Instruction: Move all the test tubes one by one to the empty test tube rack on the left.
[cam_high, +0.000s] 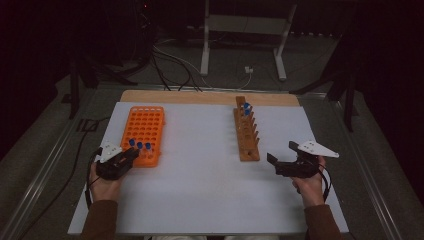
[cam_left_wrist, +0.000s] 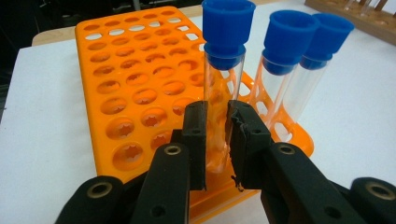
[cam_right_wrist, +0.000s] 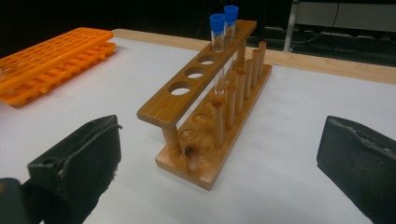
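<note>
Three blue-capped tubes are seen from the high view at the near end of the orange rack (cam_high: 143, 134), with the left hand-held gripper (cam_high: 131, 156) drawn up against that end. The right hand-held gripper (cam_high: 280, 159) is held with jaws spread and empty, near the wooden rack (cam_high: 247, 135) and well apart from the orange rack.

In the left gripper view the grip is settled: the jaws are closed on the clear wall of the nearest tube (cam_left_wrist: 222, 84), below its blue cap (cam_left_wrist: 227, 29), while its foot is seated in the orange rack (cam_left_wrist: 135, 84). The tube is judged light, rigid, smooth and breakable, so a gentle hold on the bare wall under the cap and a straight lift are called for. Two neighbouring tubes (cam_left_wrist: 289, 70) stand just beside it.

In the right gripper view two capped tubes (cam_right_wrist: 217, 35) are shown at the far end of the wooden rack (cam_right_wrist: 205, 95), with three near holes open.
</note>
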